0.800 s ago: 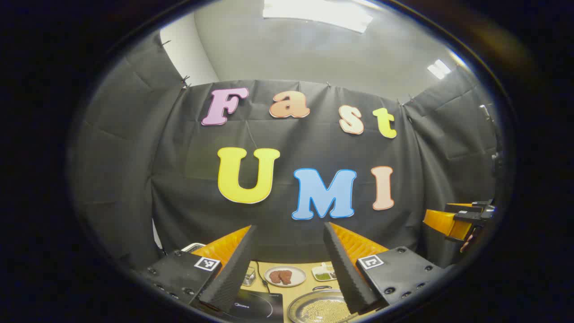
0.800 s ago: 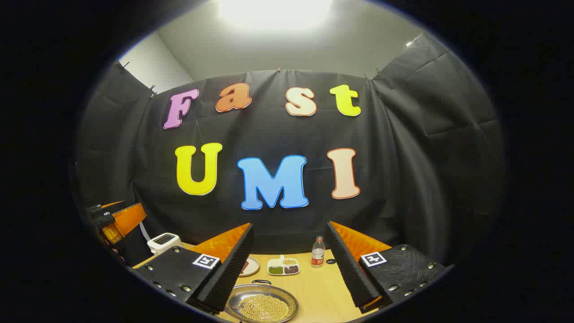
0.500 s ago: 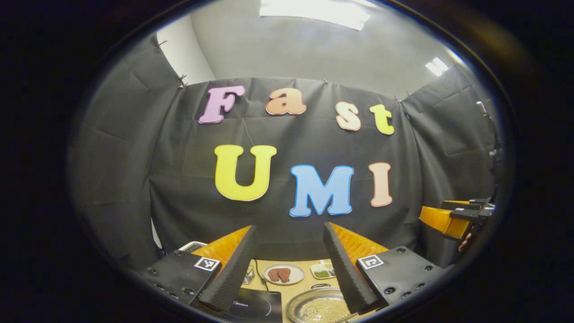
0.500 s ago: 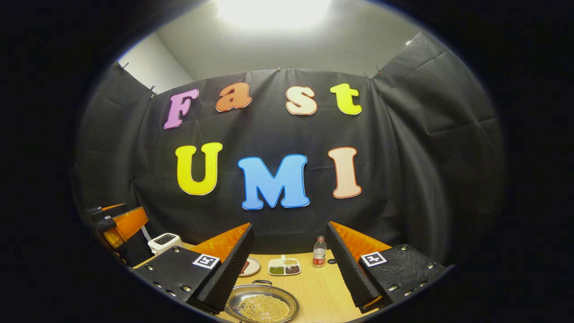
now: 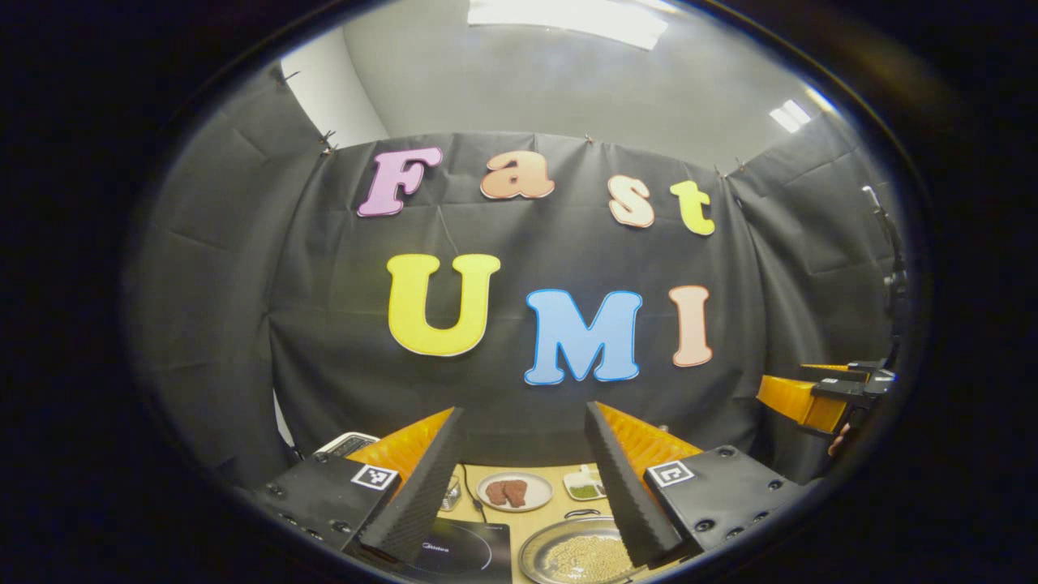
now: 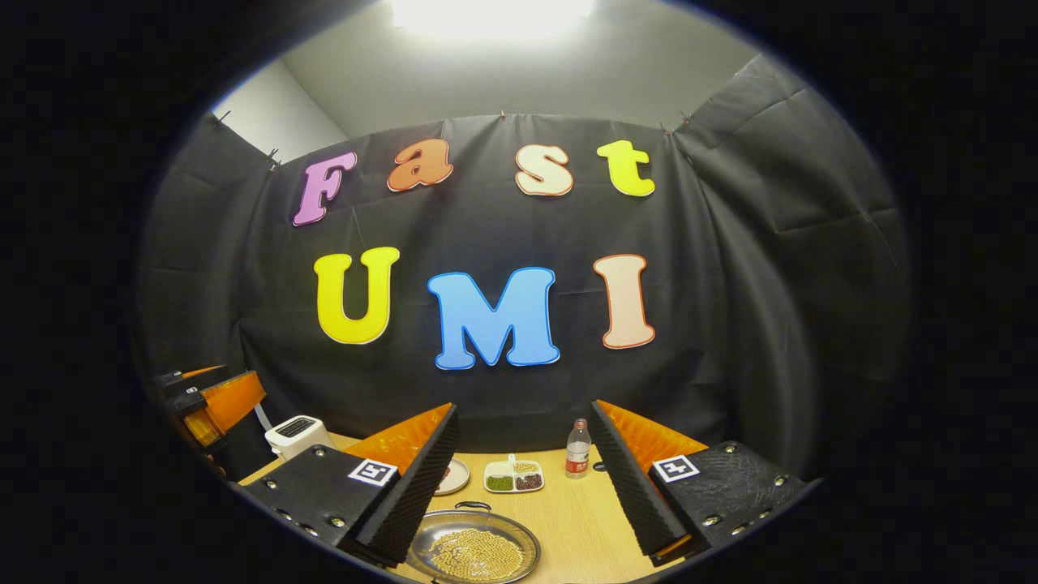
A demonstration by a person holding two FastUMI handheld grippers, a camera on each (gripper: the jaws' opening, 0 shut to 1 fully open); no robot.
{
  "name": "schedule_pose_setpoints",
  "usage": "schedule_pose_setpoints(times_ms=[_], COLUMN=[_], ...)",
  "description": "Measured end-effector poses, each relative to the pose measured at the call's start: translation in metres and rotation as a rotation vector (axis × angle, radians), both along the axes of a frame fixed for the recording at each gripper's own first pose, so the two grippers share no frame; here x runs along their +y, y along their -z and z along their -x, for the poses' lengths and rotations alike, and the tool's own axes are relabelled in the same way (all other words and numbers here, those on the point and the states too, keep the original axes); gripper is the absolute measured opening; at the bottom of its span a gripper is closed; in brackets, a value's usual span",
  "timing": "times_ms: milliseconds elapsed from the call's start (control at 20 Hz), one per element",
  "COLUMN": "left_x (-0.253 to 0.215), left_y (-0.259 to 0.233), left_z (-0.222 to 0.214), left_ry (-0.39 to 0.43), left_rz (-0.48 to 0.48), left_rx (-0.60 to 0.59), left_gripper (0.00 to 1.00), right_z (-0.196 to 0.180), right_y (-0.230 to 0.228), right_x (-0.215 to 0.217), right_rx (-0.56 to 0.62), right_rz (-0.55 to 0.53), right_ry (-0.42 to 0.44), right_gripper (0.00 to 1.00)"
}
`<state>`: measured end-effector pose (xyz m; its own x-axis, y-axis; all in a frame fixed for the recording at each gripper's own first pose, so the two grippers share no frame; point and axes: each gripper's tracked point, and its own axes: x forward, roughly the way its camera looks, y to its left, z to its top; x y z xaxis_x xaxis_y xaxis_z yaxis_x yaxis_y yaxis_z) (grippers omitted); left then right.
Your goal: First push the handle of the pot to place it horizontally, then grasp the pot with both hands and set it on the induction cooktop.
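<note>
Both the left gripper (image 5: 523,487) and the right gripper (image 6: 523,487) hover with fingers spread, holding nothing. The pot (image 6: 473,554), a shallow metal pan of beans, sits low centre on the worktop (image 6: 572,519), right of the induction cooktop (image 5: 458,551). It looks rigid, slick and spill-prone; opposite rim edges seem the best hold.

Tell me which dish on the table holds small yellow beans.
The metal pot, nearest the camera. The round plate holds brown pieces; the divided tray holds separate green, dark and pale portions.
</note>
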<state>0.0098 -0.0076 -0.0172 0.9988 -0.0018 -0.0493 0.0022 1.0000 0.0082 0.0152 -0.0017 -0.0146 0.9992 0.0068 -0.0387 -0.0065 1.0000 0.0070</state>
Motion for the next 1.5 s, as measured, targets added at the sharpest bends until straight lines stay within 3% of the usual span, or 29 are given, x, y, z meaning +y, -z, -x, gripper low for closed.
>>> schedule_pose_setpoints(times_ms=[350, 650, 700, 750, 800, 1000, 1050, 1150, 1250, 1300, 1350, 1500], left_x=[0.008, 0.009, 0.008, 0.009, 0.011, 0.018, 0.021, 0.027, 0.035, 0.038, 0.041, 0.055], left_y=[0.012, 0.033, 0.037, 0.040, 0.043, 0.052, 0.053, 0.058, 0.061, 0.064, 0.066, 0.069], left_z=[-0.006, -0.004, -0.004, -0.003, -0.002, -0.001, 0.000, -0.001, 0.001, 0.000, 0.001, 0.004], left_ry=[-0.014, -0.008, -0.005, -0.004, -0.005, -0.009, -0.013, -0.023, -0.034, -0.038, -0.043, -0.065], left_rz=[-0.002, -0.002, 0.000, 0.001, 0.002, 0.008, 0.008, 0.012, 0.017, 0.019, 0.017, 0.015], left_rx=[0.028, 0.082, 0.091, 0.099, 0.105, 0.125, 0.130, 0.138, 0.147, 0.153, 0.159, 0.168], left_gripper=[0.96, 0.99, 0.99, 0.99, 0.96, 0.96, 0.94, 0.94, 0.94, 0.94, 0.94, 0.96], right_z=[-0.005, -0.005, -0.005, -0.004, -0.005, 0.004, 0.003, 0.005, 0.011, 0.005, 0.010, 0.028], right_y=[0.018, 0.053, 0.061, 0.069, 0.078, 0.118, 0.129, 0.147, 0.171, 0.191, 0.205, 0.226], right_x=[0.003, 0.015, 0.017, 0.019, 0.019, 0.048, 0.044, 0.051, 0.076, 0.079, 0.087, 0.103], right_rx=[0.047, 0.163, 0.193, 0.222, 0.253, 0.394, 0.422, 0.472, 0.555, 0.592, 0.623, 0.732], right_rz=[-0.008, -0.024, -0.032, -0.039, -0.041, -0.006, 0.024, 0.020, -0.008, -0.006, 0.008, -0.008], right_ry=[0.000, -0.015, -0.022, -0.022, -0.020, -0.124, -0.102, -0.104, -0.173, -0.183, -0.199, -0.270], right_gripper=[0.99, 0.96, 0.89, 0.88, 0.66, 0.61, 0.61, 0.02, 0.08, 0.08, 0.00, 0.03])
